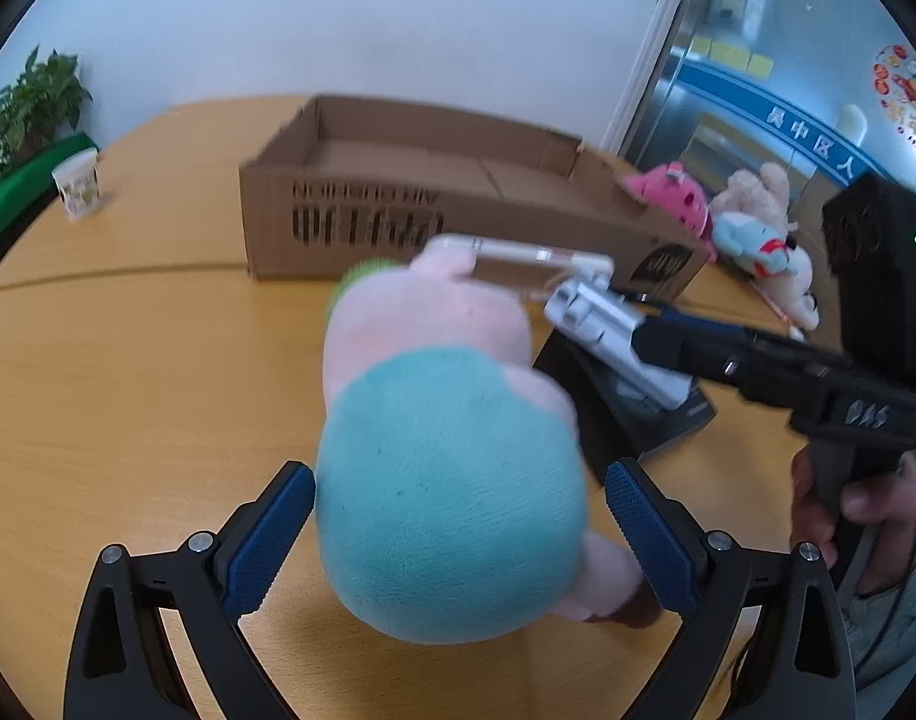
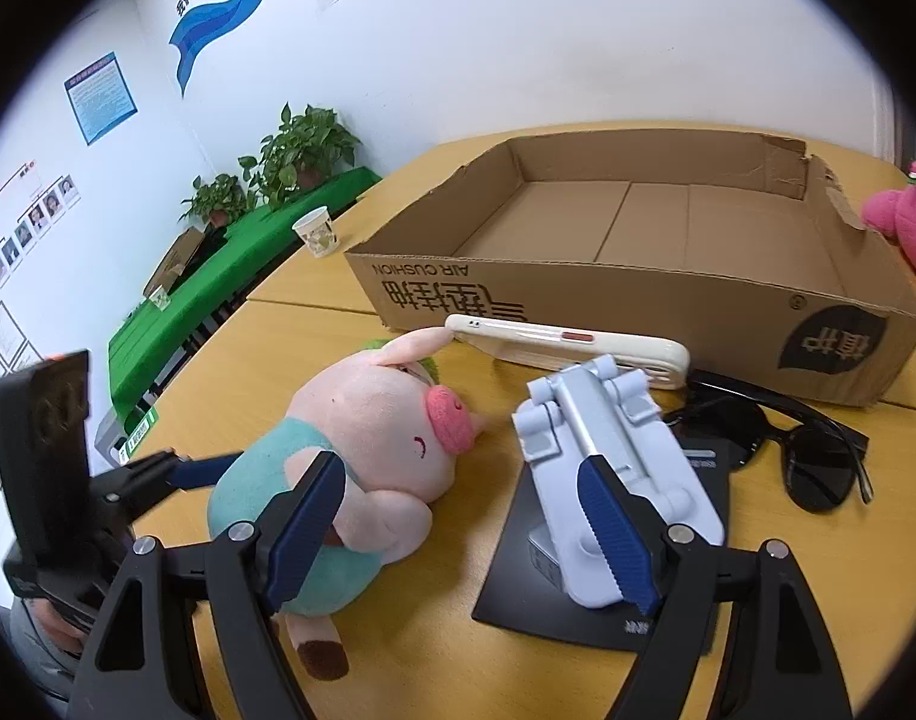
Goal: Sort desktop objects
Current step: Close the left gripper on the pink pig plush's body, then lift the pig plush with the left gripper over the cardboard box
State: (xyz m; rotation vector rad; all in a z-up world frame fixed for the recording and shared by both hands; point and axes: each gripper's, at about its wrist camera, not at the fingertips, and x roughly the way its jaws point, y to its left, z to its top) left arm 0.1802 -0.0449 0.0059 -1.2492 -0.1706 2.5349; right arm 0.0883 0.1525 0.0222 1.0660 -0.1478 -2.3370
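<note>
Wood-grain tabletop [image 2: 434, 648] carries my cardboard box [image 2: 637, 252] at twelve o'clock; potted plants [image 2: 302, 150] on green cloth at ten. My left gripper [image 1: 458, 540] gapes around the pig plush [image 1: 446, 480], my right gripper [image 2: 458, 528] spread open.

Wooden table [image 2: 434, 648] carries cardboard box [image 2: 637, 276], plush pig [image 2: 362, 456], paper cup [image 2: 317, 231], sunglasses [image 2: 805, 456], black booklet [image 2: 517, 576].

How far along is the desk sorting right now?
Nothing looks sorted yet: the open cardboard box is empty. In hand: the left gripper is open around the pink plush pig in teal clothes, not clamped. The right gripper is open, holding nothing. Left on the table: white phone, pale blue folding stand, black sunglasses.
</note>
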